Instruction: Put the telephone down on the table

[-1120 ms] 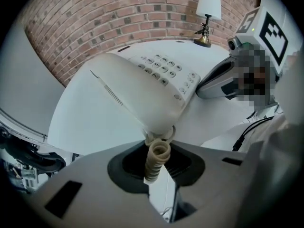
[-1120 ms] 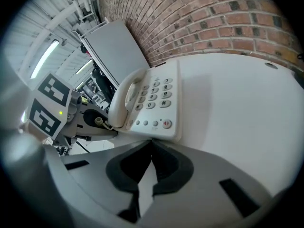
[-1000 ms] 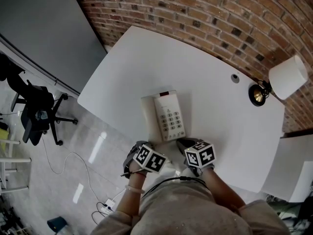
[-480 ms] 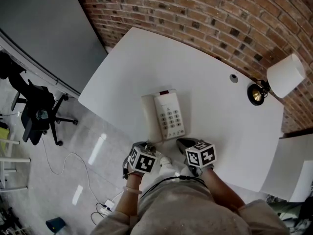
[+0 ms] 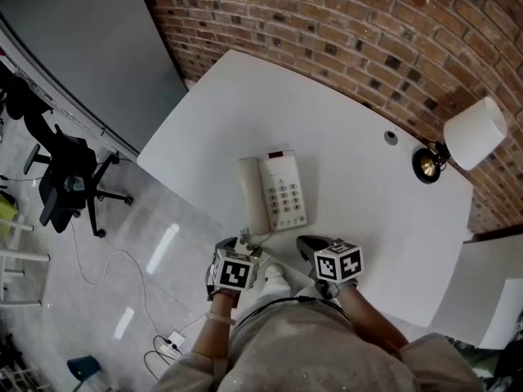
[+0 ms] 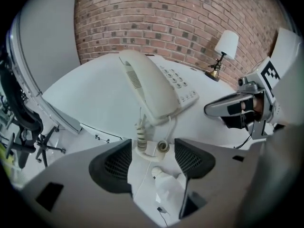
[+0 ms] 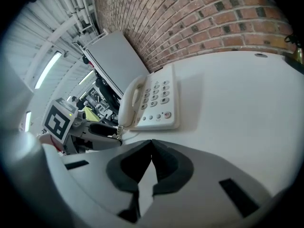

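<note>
A white telephone [image 5: 283,193] lies flat on the white table [image 5: 359,129], its handset [image 5: 252,196] resting in the cradle on the left side. My left gripper [image 5: 246,244] sits at the table's front edge just short of the phone. Its jaws are opening, and the coiled cord [image 6: 141,136] lies loose between them without the pads [image 6: 113,166] pressing on it. My right gripper [image 5: 314,244] rests on the table to the right of the phone's near end, shut with nothing in it. The keypad [image 7: 156,95] shows ahead of the right gripper [image 7: 151,144].
A small brass lamp with a white shade [image 5: 467,133] stands at the table's far right by the brick wall [image 5: 368,23]. A cable grommet [image 5: 391,137] sits near it. An office chair [image 5: 69,188] stands on the floor to the left. A white panel [image 5: 482,288] adjoins on the right.
My left gripper has drawn back and a little left from the telephone's near corner. The telephone lies in the same place and the right gripper has not moved.
</note>
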